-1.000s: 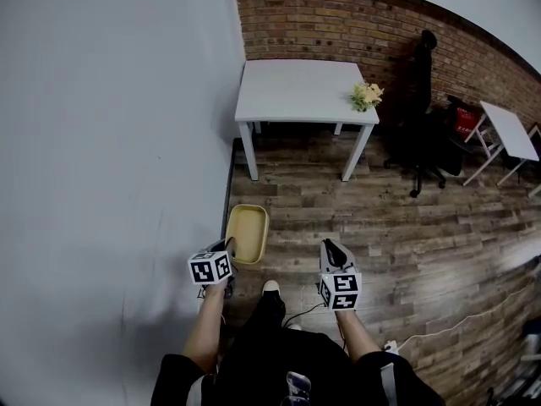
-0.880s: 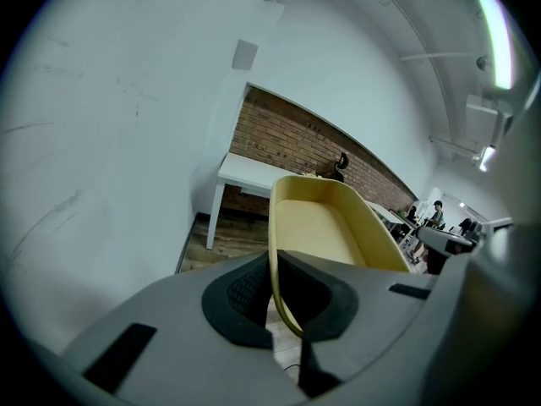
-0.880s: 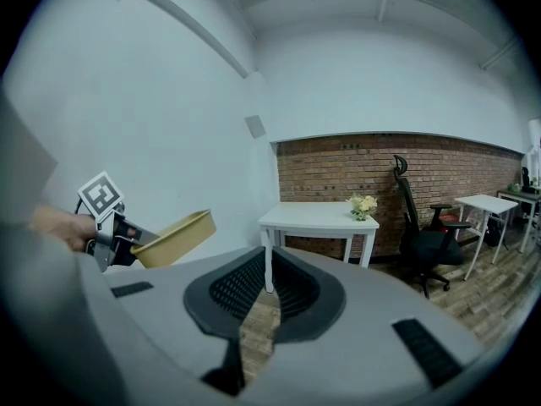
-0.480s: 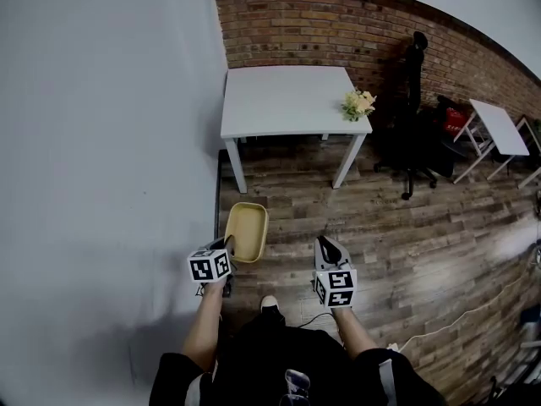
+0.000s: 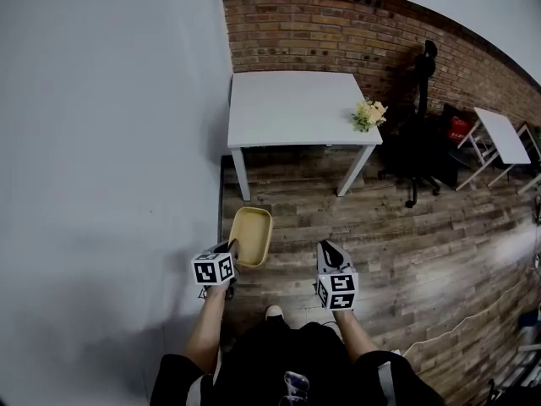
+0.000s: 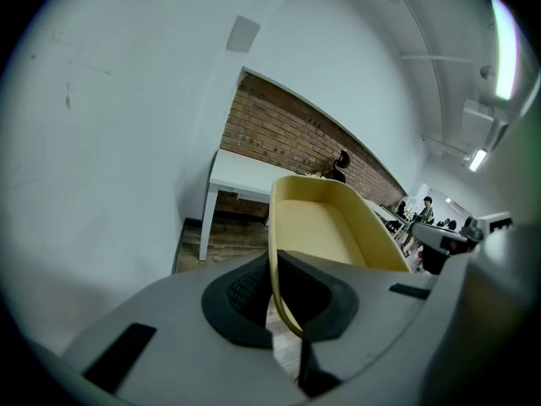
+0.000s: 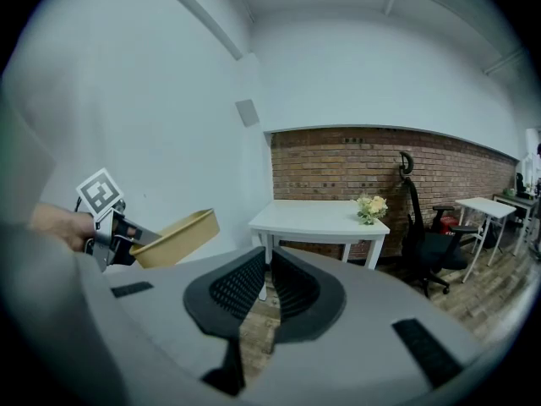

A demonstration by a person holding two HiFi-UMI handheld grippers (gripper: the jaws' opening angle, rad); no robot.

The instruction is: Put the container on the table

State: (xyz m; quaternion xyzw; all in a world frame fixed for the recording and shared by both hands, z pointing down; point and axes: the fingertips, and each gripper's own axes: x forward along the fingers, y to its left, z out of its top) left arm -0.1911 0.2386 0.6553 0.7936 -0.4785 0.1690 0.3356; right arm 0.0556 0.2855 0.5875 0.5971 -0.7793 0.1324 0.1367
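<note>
A shallow yellow container (image 5: 248, 236) hangs above the wood floor, its near rim pinched in my left gripper (image 5: 230, 252). The left gripper view shows that rim between the dark pads, with the container (image 6: 325, 227) stretching away from them. In the right gripper view the container (image 7: 177, 236) and the left gripper (image 7: 135, 237) appear at the left. My right gripper (image 5: 330, 255) is beside it, shut with nothing between its pads (image 7: 245, 288). The white table (image 5: 296, 108) stands ahead against the brick wall, apart from both grippers.
A small bunch of yellow flowers (image 5: 368, 114) sits near the table's right edge. A black office chair (image 5: 418, 142) stands to the right, with a second white table (image 5: 504, 134) beyond it. A plain wall (image 5: 110, 142) runs along my left. A cable (image 5: 456, 324) lies on the floor.
The table has come nearer and shifted slightly in view as I walked toward it. The container stays held in the left gripper; the right gripper is unchanged.
</note>
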